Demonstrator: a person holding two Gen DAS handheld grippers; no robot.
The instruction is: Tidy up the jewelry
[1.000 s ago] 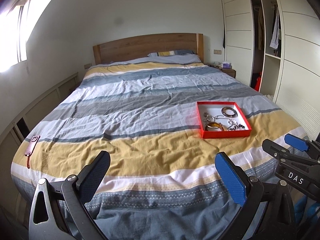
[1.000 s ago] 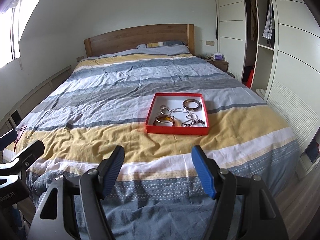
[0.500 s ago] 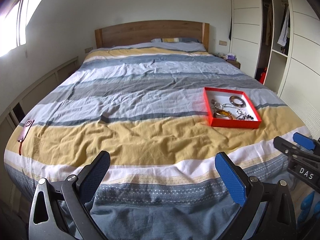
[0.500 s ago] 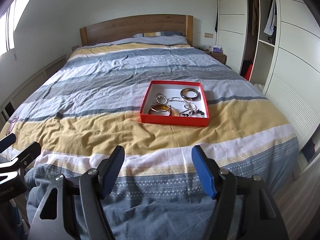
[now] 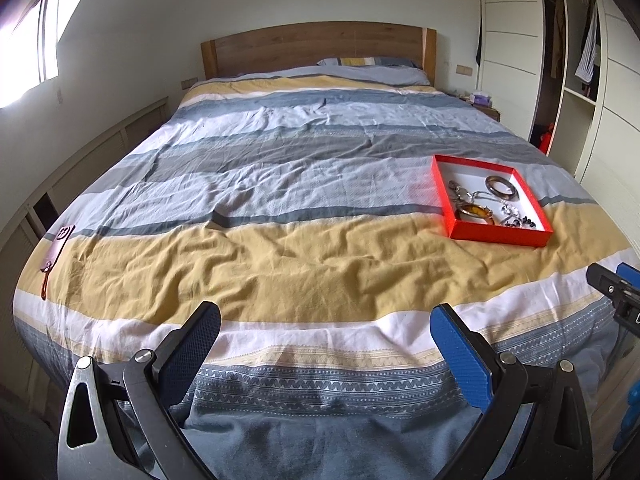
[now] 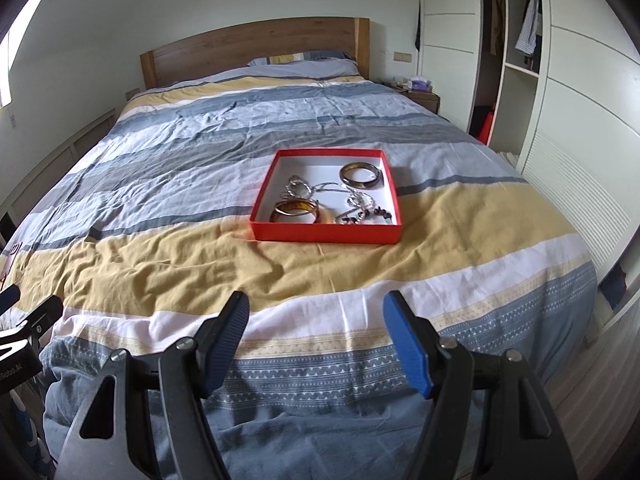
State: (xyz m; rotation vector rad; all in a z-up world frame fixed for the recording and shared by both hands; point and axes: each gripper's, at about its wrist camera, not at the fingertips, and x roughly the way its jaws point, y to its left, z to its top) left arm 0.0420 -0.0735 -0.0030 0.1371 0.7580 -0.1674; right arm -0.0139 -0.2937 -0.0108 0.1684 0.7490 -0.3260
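Observation:
A red tray (image 6: 324, 236) with a white inside lies on the striped bed cover, right of the bed's middle; it also shows in the left wrist view (image 5: 498, 237). In it lie an amber bangle (image 6: 295, 210), a dark bangle (image 6: 360, 175) and tangled silver chains (image 6: 352, 200). My right gripper (image 6: 316, 326) is open and empty above the bed's foot, short of the tray. My left gripper (image 5: 326, 340) is open and empty, to the left of the tray and farther from it.
A brown phone case with a strap (image 5: 56, 246) lies at the bed's left edge. A wooden headboard (image 5: 316, 46) and pillow are at the far end. A white wardrobe (image 6: 560, 100) stands along the right, with a nightstand (image 6: 420, 98) beside the bed.
Both grippers have moved forward towards the bed and risen a little; the tray looks nearer in both views. Both stay open and empty.

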